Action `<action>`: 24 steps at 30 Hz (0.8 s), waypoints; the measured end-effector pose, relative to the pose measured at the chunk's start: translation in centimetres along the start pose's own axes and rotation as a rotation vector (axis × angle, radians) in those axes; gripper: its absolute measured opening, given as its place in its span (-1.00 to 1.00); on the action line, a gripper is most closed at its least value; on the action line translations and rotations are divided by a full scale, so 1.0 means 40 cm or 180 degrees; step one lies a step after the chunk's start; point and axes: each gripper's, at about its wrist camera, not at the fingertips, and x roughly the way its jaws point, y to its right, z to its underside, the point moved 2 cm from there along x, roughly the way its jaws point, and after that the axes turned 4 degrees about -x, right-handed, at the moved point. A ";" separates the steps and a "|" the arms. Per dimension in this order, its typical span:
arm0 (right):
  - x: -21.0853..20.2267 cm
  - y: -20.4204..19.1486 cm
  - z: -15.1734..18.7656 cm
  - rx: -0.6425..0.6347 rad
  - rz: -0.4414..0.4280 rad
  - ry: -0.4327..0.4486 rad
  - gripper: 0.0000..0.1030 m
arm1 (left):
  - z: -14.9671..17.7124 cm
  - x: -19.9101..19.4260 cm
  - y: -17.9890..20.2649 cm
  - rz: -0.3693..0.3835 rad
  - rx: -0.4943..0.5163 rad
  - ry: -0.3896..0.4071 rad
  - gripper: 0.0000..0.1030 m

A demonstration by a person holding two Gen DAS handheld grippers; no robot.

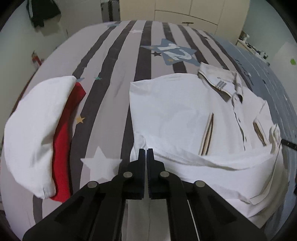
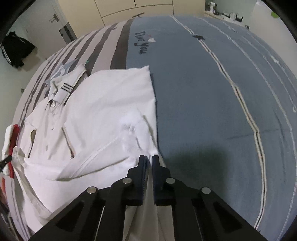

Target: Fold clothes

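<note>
A white polo shirt [image 1: 185, 111] lies on the bed, sleeves folded in, collar at the far end; it also shows in the right wrist view [image 2: 104, 111]. My left gripper [image 1: 146, 151] is shut on the shirt's bottom hem at its left corner. My right gripper [image 2: 150, 157] is shut on the hem at the right corner. Both lift the hem, and it sags between them. White cloth runs down between each pair of fingers.
A folded pile, a white garment [image 1: 35, 126] over a red one [image 1: 63, 148], lies on the bed to the left. The bedspread is striped grey [image 1: 115, 77] on the left and blue [image 2: 204, 92] on the right. Cupboards [image 2: 118, 9] stand behind the bed.
</note>
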 end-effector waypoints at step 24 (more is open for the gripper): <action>0.004 -0.065 0.053 -0.0149 -0.0086 -0.0242 -0.62 | 0.051 0.013 0.063 0.0158 -0.0180 -0.0164 -0.58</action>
